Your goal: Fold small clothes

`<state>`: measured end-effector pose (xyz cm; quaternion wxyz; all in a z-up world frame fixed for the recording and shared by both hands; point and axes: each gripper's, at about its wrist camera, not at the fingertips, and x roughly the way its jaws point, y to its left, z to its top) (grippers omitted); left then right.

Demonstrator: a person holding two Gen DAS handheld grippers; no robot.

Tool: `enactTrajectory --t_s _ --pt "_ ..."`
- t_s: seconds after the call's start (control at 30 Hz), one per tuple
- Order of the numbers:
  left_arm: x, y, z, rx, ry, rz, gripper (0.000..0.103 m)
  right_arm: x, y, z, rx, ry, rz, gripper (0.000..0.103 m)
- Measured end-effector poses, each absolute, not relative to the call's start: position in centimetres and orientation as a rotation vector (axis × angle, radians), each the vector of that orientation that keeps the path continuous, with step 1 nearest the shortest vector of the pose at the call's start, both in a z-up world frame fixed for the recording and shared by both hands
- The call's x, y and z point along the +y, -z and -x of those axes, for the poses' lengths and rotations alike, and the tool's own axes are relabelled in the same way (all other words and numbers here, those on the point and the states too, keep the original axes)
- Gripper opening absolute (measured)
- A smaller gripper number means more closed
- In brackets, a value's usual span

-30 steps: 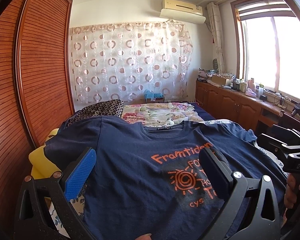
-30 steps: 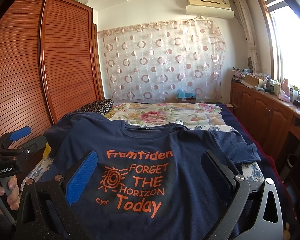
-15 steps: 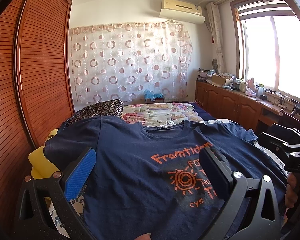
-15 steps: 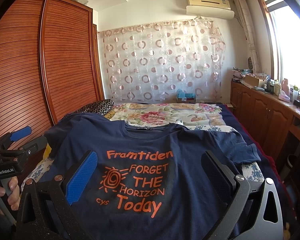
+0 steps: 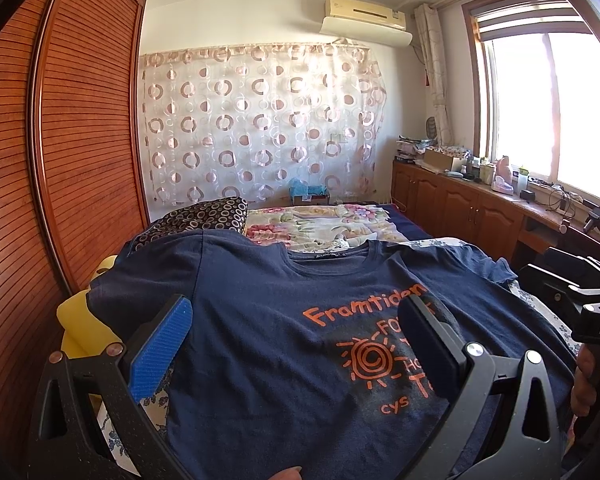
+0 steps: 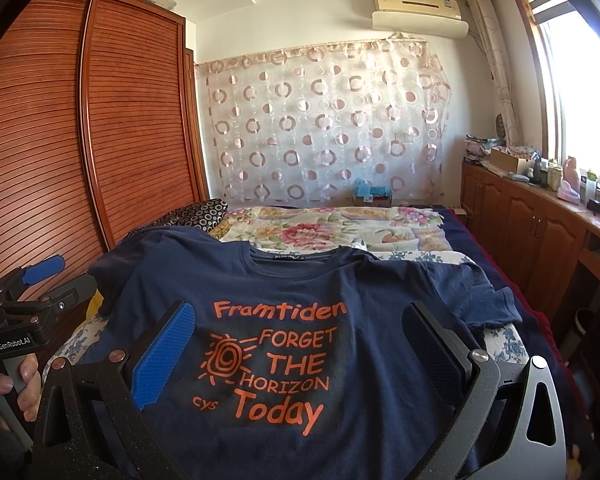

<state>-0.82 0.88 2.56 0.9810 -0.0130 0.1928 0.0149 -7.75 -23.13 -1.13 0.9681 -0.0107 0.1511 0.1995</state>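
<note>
One T-shirt (image 6: 300,360), two grippers, wide apart

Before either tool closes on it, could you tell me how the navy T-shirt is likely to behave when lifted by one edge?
The navy T-shirt lies flat and follows the bed's contours, so it is probably floppy and would sag. Its thin-looking fabric suggests it is light. Its right sleeve is already rumpled, so it will likely bunch when dragged.
</note>
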Motion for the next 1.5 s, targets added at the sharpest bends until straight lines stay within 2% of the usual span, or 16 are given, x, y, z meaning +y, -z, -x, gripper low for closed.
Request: enactTrajectory --t_s 0.53,0.93,1.1,1.5 --pt "1.2 -2.0 0.5 0.392 -0.041 0.024 0.103 -22.7 1.4 7.1 0.318 -0.430 0.031 0.103" --pt "6.6 0.0 -2.1 0.425 -0.104 0.026 0.103 -20.6 1.5 4.2 0.339 -0.510 0.068 0.103" --pt "9.6 0.1 -2.2 0.448 -0.117 0.014 0.103 -19.8 1.4 2.6 0.361 -0.561 0.081 0.099" --pt "16.6 1.6 -3.6 0.572 -0.108 0.051 0.103 -18.4 3.4 -1.6 0.508 -0.618 0.170 0.096"
